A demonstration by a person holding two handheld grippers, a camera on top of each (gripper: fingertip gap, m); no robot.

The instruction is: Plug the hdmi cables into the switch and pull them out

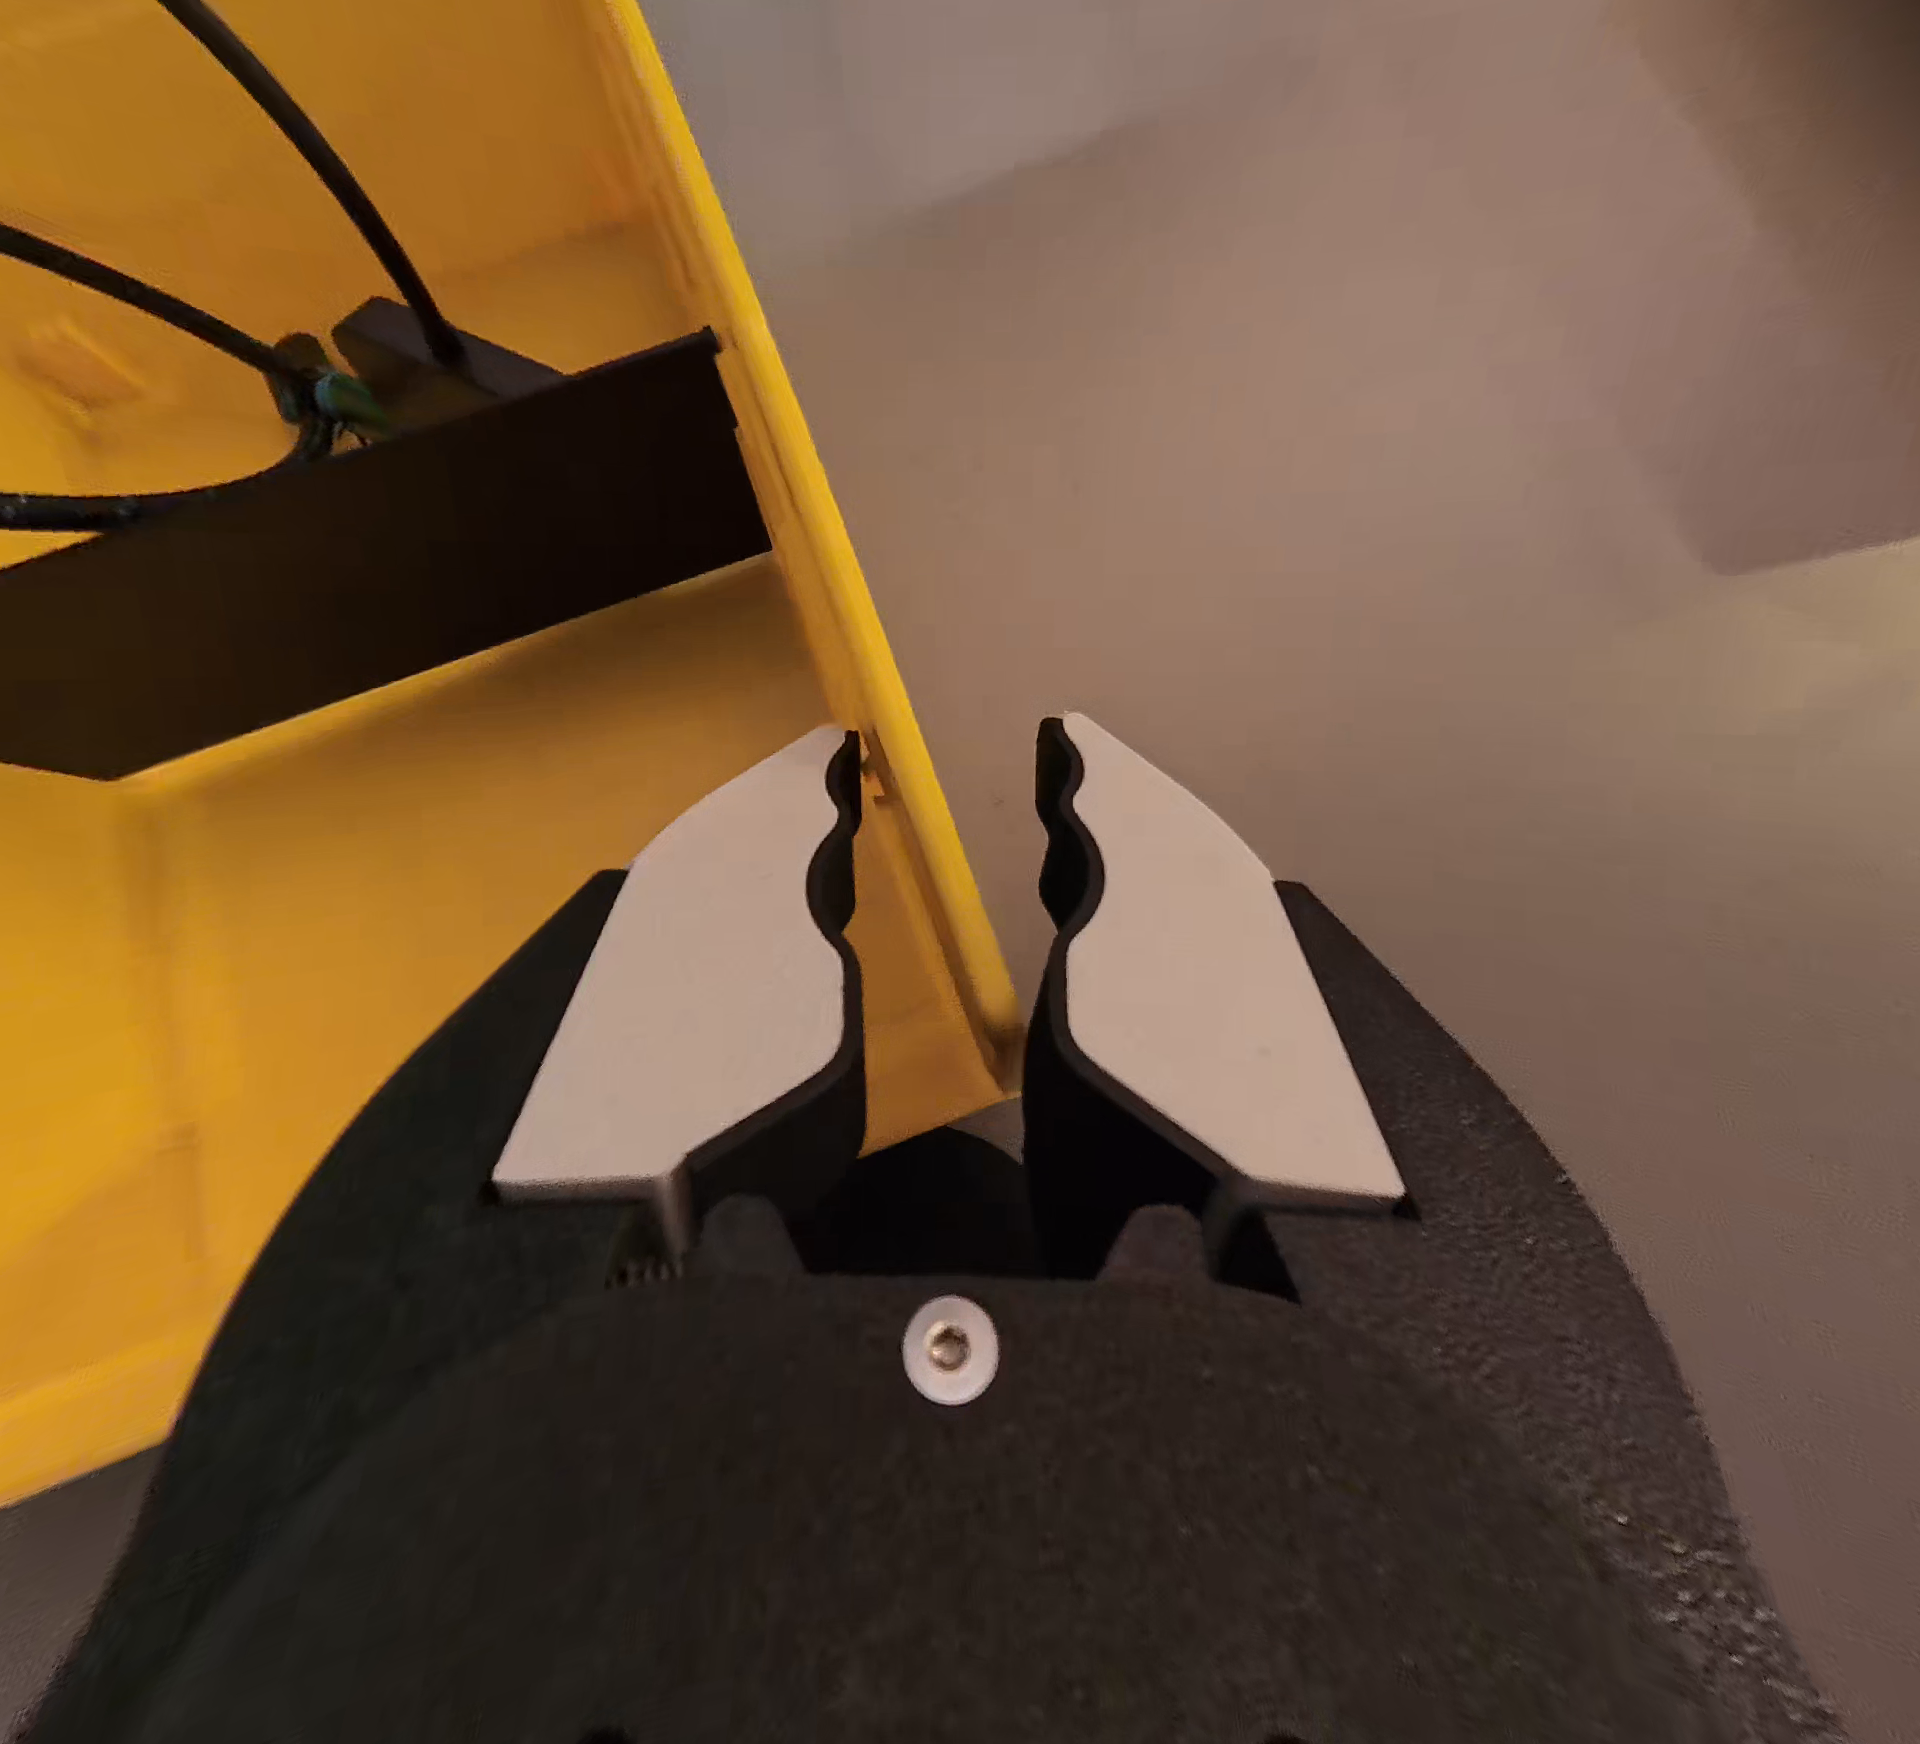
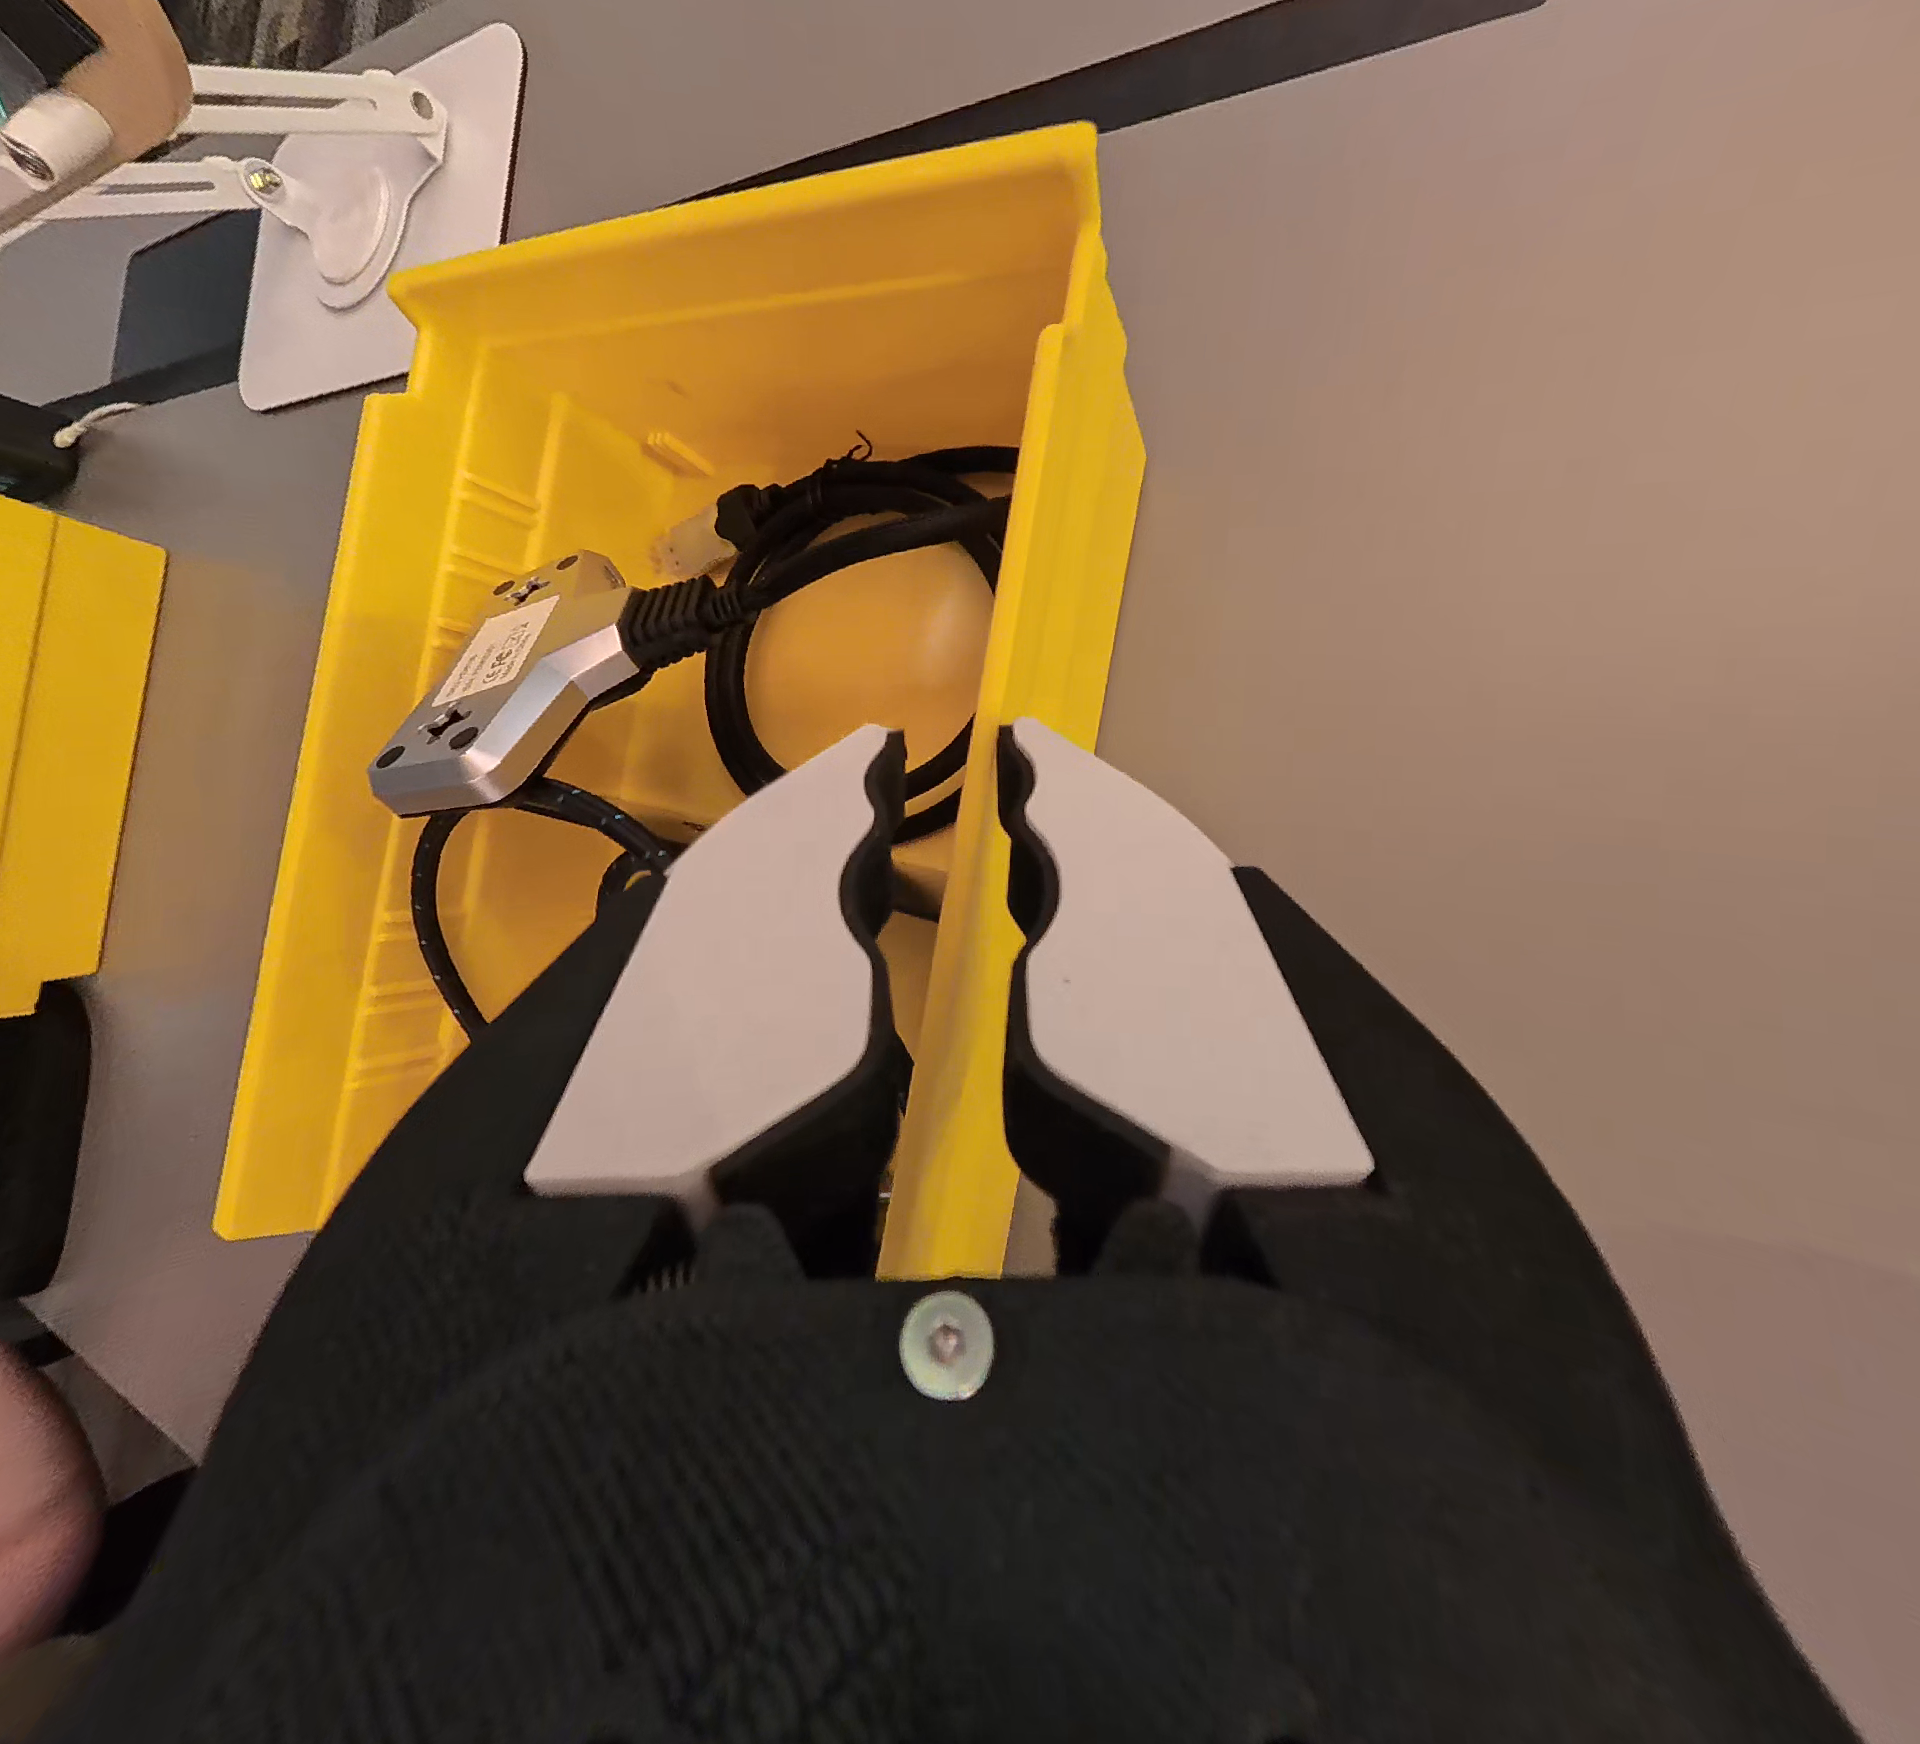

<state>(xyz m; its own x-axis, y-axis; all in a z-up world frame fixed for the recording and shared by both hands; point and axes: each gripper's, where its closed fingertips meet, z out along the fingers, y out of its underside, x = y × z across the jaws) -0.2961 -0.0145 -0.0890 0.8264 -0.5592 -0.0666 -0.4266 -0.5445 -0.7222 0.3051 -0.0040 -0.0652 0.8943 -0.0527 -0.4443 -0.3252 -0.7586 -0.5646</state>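
Grey bench (image 2: 1507, 551) is carrying a yellow bin (image 2: 727, 281); both tools are straddling its walls. Right tool (image 2: 948, 744) is clamping the bin's side wall; left tool (image 1: 951, 738) is sitting ajar astride another bin edge, grip unclear. Silver switch (image 2: 499, 686) is lying inside at 10 o'clock from right tool, the nearer one, long axis running 8-to-2, black cables (image 2: 831, 572) coiling off its 2 o'clock end.
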